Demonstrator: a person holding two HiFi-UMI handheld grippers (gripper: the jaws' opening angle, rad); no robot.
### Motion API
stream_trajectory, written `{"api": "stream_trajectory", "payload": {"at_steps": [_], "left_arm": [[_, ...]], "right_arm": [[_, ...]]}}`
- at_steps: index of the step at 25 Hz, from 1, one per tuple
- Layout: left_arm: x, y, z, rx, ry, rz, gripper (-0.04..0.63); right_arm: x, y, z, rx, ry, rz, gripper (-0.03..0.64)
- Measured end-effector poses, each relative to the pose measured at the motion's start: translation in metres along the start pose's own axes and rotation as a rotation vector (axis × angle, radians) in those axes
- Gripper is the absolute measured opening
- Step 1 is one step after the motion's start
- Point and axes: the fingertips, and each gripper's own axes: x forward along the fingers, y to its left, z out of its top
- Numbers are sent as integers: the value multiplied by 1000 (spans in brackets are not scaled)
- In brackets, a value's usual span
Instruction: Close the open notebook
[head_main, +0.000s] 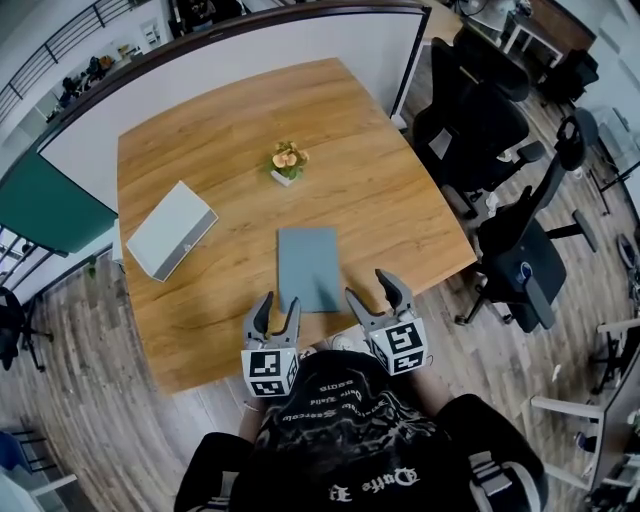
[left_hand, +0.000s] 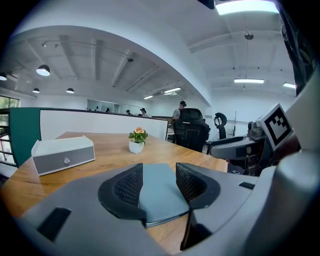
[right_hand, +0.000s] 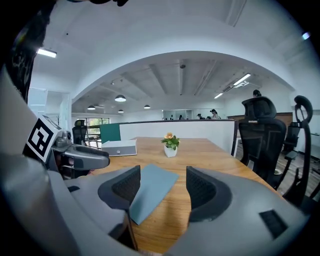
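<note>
The thin grey-blue rectangular notebook (head_main: 308, 268) lies closed and flat on the light-brown wooden table (head_main: 200, 300), near the table's edge closest to the person, with its long sides running away from that edge. Its cover is plain and faces up.

The left gripper (head_main: 278, 305) is by the notebook's near left corner. In the left gripper view its jaws stand apart, with the notebook (left_hand: 160, 192) showing in the gap between them; the pads do not press on it. The right gripper (head_main: 370, 288) is just beside the notebook's near right corner. In the right gripper view its jaws are also apart and grip nothing, with the notebook (right_hand: 150, 192) showing low and to the left in the gap and bare table behind it. Both grippers point away from the person across the table.

Further back on the table, a small plant with orange flowers in a white pot (head_main: 288, 162) stands near the middle. A white rectangular box with a grey front (head_main: 170, 228) sits towards the left side, well apart from the notebook. Black office chairs (head_main: 480, 120) stand off the table's right side.
</note>
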Motion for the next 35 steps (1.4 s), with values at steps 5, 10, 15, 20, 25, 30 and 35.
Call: {"api": "stream_trajectory", "payload": {"at_steps": [5, 10, 15, 20, 25, 30, 35], "left_arm": [[3, -6, 5, -3, -12, -7, 210], [0, -5, 11, 2, -38, 23, 209], [-5, -9, 14, -15, -50, 11, 176], [-11, -12, 14, -17, -58, 9, 55], [-11, -12, 10, -6, -39, 16, 23], [-12, -18, 9, -41, -41, -13, 21], [-14, -18, 7, -61, -41, -10, 21]], "right_arm": [[-8, -17, -3, 15, -9, -54, 284], [-12, -23, -1, 23, -33, -91, 209], [-16, -20, -1, 18, -41, -92, 119], [-21, -19, 4, 5, -43, -118, 36], [-21, -15, -3, -17, -32, -101, 8], [-24, -12, -5, -20, -23, -90, 6], [-26, -12, -13, -20, -7, -81, 5]]}}
